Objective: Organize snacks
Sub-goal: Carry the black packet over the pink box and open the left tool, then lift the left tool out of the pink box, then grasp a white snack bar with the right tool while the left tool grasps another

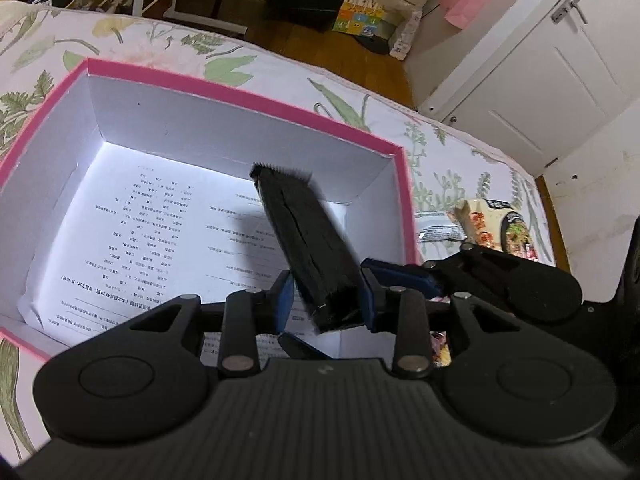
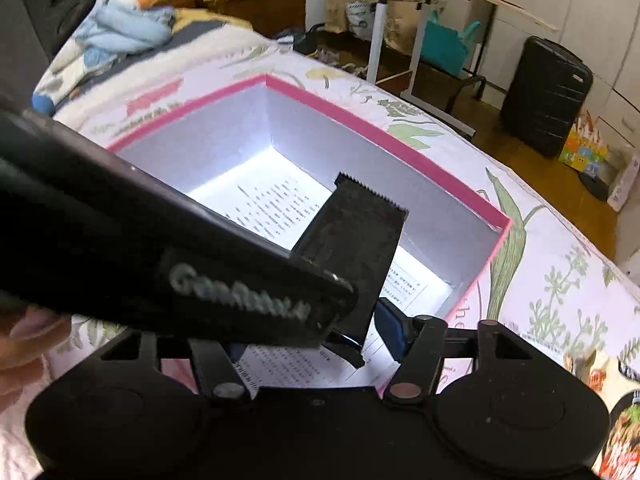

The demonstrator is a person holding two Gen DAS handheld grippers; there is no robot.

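Observation:
A long black snack packet (image 1: 308, 248) with a serrated end hangs over the open pink-rimmed box (image 1: 248, 98), which has white walls and printed paper on its floor. My left gripper (image 1: 326, 300) has its blue pads on either side of the packet's lower end; there is a gap on the left side. In the right wrist view the same packet (image 2: 352, 240) shows above the box (image 2: 384, 132), and my right gripper (image 2: 316, 344) is partly hidden behind the left gripper's body. More snack packets (image 1: 496, 228) lie on the bed right of the box.
The box sits on a bed with a floral sheet (image 1: 460, 160). A blue plush toy (image 2: 116, 28) lies at the bed's far end. Beyond the bed are a wooden floor, a black suitcase (image 2: 544, 96), a white table frame (image 2: 416, 40) and white cupboard doors (image 1: 540, 80).

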